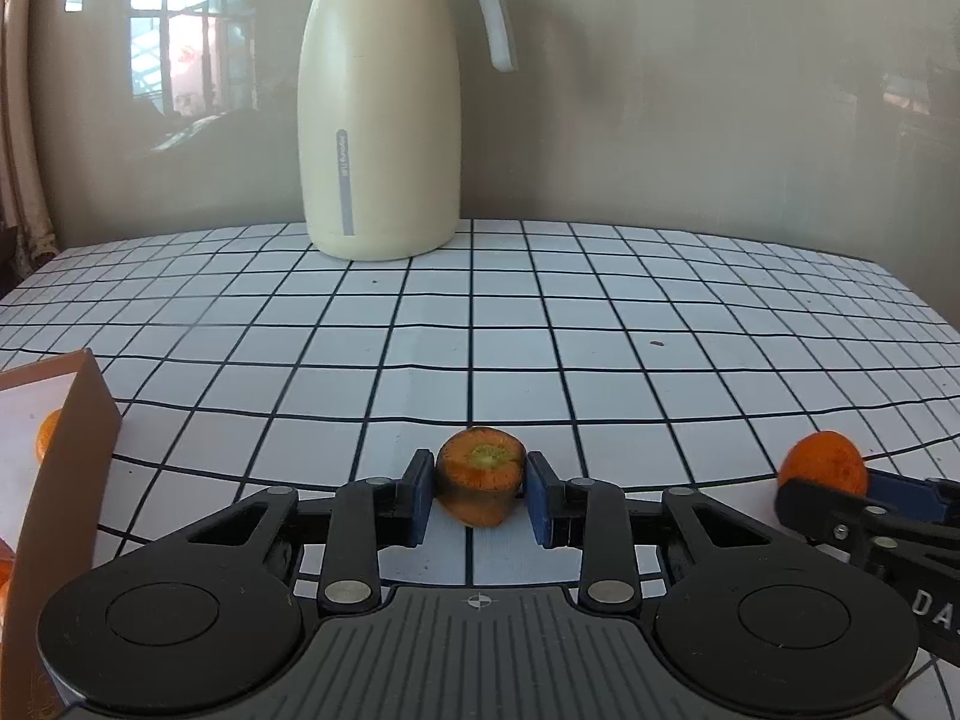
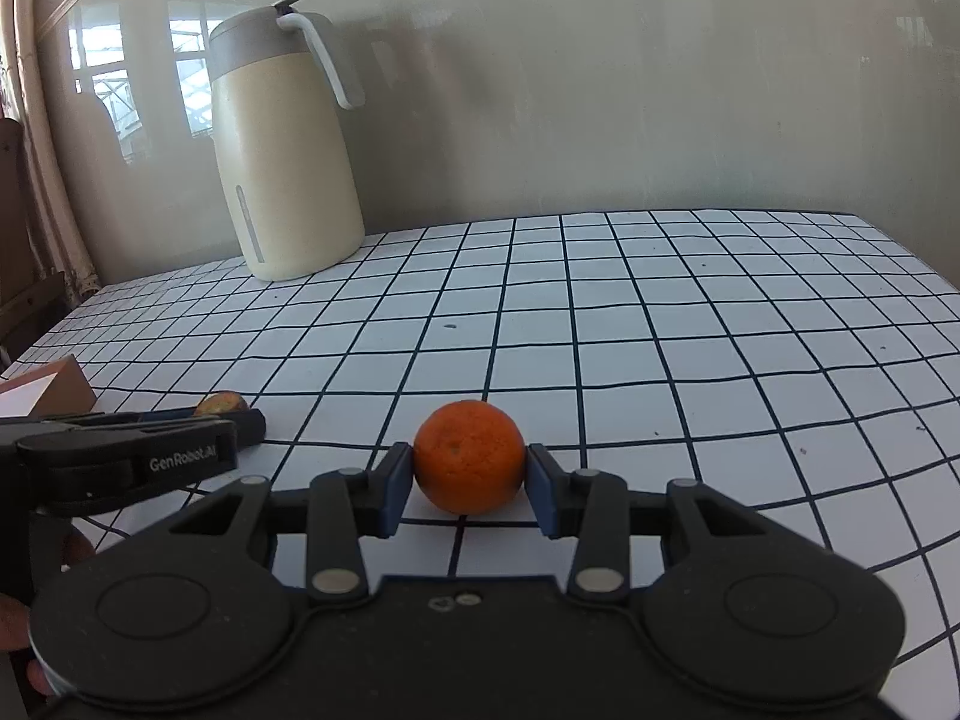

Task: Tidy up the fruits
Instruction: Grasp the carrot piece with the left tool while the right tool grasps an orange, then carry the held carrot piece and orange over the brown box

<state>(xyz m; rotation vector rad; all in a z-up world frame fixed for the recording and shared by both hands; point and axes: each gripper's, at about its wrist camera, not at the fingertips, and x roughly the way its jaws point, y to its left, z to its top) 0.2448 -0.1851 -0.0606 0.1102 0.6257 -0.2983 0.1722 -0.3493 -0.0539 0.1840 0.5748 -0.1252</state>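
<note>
Lettering "GenRobot.AI" runs along the left tongs (image 2: 231,420) beside the orange (image 2: 469,456).

Carrot stub (image 1: 480,477): orange, short, cut top with greenish core facing up and toward the camera; sits between blue pads, low over the gridded counter (image 1: 540,330). Mandarin (image 2: 469,456): round, orange, dimpled skin, likewise clamped. Another orange fruit (image 1: 49,435) lies in the cardboard box (image 1: 66,480).

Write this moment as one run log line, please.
left gripper: shut on carrot piece | right gripper: shut on orange | box: left, holds fruit | both fruits low over tablecloth
</note>
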